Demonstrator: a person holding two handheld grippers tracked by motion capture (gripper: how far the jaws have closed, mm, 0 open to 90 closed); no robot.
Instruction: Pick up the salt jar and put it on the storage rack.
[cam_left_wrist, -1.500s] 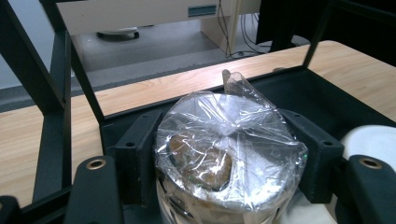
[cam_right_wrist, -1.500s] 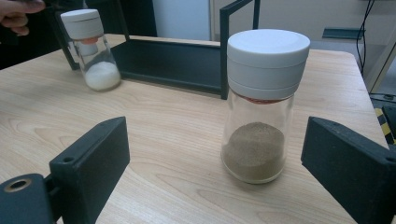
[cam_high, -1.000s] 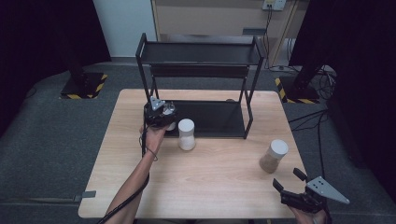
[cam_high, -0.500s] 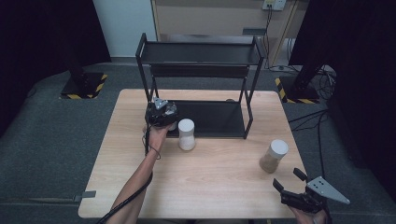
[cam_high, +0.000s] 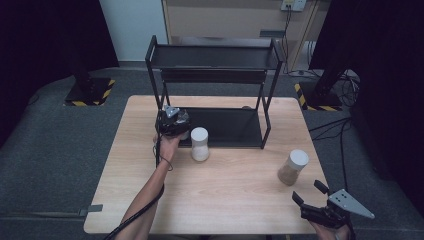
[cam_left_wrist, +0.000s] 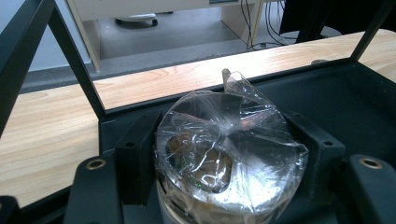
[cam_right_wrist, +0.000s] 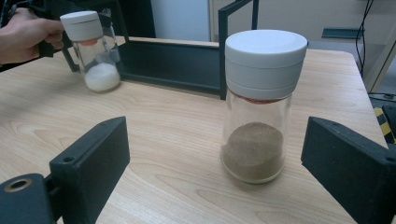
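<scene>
Film-wrapped jar (cam_left_wrist: 229, 154) upright, clamped in left gripper (cam_high: 173, 121), over front-left corner of rack's lower shelf (cam_left_wrist: 355, 98); shelf lies straight ahead and below. Right gripper (cam_high: 320, 210) wide apart, holding nothing, brown-powder jar (cam_right_wrist: 259, 107) just ahead btwn jaws. White-powder jar (cam_high: 200, 144) beside left hand.

No words, brands or numbers can be read anywhere. The one sign-like marking is yellow-and-black hazard striping on two dark flat floor plates (cam_high: 89, 91) and (cam_high: 318, 95), one to each side of the black metal two-tier rack (cam_high: 215, 55) in the high view. The white-capped glass jar of brown powder (cam_right_wrist: 258, 106), the white-capped glass jar of white grains (cam_right_wrist: 93, 50) and the film-wrapped jar (cam_left_wrist: 224, 154) bear no legible label.
</scene>
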